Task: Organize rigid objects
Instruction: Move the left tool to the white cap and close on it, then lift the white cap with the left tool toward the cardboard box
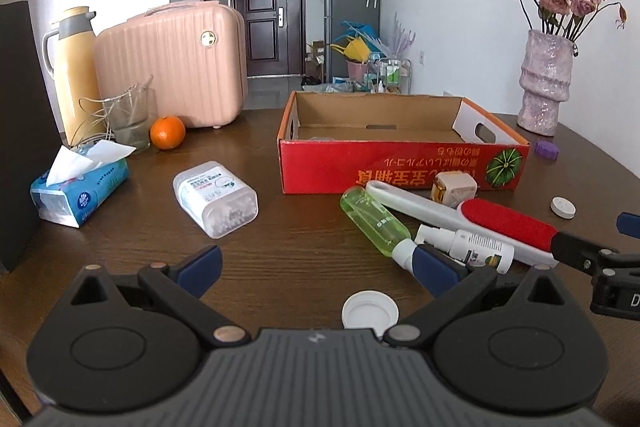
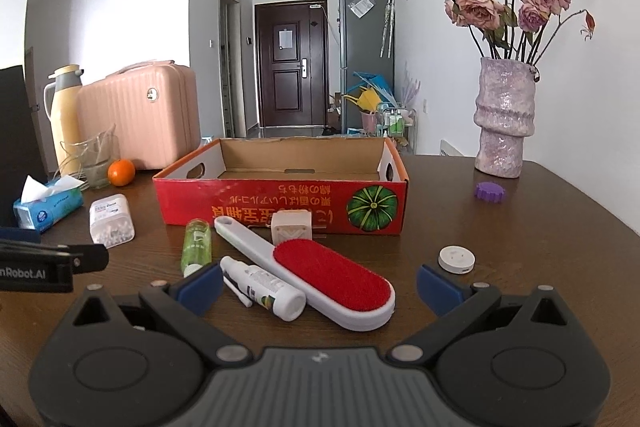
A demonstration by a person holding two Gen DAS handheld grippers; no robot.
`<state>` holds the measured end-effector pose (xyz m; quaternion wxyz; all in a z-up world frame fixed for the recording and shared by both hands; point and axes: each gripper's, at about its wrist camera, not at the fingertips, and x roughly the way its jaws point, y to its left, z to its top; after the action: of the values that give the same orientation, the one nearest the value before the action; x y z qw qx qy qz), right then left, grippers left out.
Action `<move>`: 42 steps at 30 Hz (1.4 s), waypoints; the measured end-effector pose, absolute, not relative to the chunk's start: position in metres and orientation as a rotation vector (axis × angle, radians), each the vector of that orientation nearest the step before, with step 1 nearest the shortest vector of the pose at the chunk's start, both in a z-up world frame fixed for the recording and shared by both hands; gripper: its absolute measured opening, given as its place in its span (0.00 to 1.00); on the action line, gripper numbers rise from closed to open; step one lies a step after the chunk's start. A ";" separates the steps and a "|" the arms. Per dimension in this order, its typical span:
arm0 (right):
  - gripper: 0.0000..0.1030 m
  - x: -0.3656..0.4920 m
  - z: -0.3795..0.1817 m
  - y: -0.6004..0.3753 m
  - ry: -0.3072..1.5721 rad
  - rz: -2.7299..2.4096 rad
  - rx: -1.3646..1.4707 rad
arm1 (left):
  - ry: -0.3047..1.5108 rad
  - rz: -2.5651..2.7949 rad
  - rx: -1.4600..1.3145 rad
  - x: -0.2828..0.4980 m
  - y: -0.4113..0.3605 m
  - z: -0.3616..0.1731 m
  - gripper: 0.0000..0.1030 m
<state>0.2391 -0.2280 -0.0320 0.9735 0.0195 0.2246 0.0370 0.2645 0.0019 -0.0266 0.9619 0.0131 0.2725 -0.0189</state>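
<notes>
Right now I judge this as the very start of a pick: both tools hover over the dark brown wooden table (image 2: 540, 211) with nothing held. My right gripper (image 2: 318, 279) has its blue-padded jaws spread wide, straddling the near end of the white-handled lint brush with the red fabric pad (image 2: 332, 277), which lies diagonally, handle pointing toward the box. My left gripper (image 1: 318, 263) is likewise spread and empty; a white round plastic cap (image 1: 370, 311) lies on the table between its fingers, close to the body.

Just beside the brush, touching it on the left, lies the small white spray bottle with a printed label (image 2: 268, 287), and next to that the clear green cylindrical bottle (image 2: 196, 245). A small round white disc (image 2: 456, 259) sits apart to the right. Behind the brush stands a small cream cube-shaped object (image 2: 292, 225), close against the box front.

Farther back is the open red cardboard box with a pumpkin print (image 2: 280, 211); it looks empty from here, though its floor is only partly visible. To its left lies a clear rectangular plastic container of small white pieces (image 2: 111, 221).

Next, I'd say, the right jaws must lower and close across the brush without nudging the spray bottle, then lift it clear of the box wall.
</notes>
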 end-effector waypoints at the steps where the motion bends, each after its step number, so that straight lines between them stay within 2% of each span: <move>1: 1.00 0.240 -0.033 -0.229 0.455 0.074 0.045 | 0.557 -0.041 0.030 0.265 0.001 -0.028 1.00; 10: 1.00 0.244 -0.043 -0.237 0.464 0.059 0.094 | 0.675 -0.083 0.078 0.282 -0.015 -0.061 1.00; 23: 1.00 0.243 -0.048 -0.235 0.466 0.063 0.098 | 0.696 -0.072 0.117 0.288 -0.023 -0.076 0.99; 25: 1.00 0.243 -0.048 -0.234 0.468 0.064 0.097 | 0.693 -0.076 0.121 0.288 -0.024 -0.076 0.92; 27: 1.00 0.243 -0.048 -0.234 0.469 0.065 0.096 | 0.700 -0.092 0.118 0.289 -0.024 -0.077 0.79; 29: 1.00 0.244 -0.049 -0.234 0.471 0.065 0.096 | 0.720 -0.125 0.113 0.291 -0.025 -0.079 0.43; 31: 1.00 0.245 -0.050 -0.234 0.475 0.063 0.096 | 0.712 -0.146 0.108 0.289 -0.025 -0.078 0.40; 42: 1.00 0.248 -0.054 -0.231 0.488 0.052 0.089 | 0.651 -0.121 0.097 0.282 -0.020 -0.068 0.40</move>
<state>0.2480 -0.2313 -0.0541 0.9690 0.0443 0.2415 0.0260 0.2823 -0.0197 -0.0685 0.9446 0.0475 0.3193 -0.0596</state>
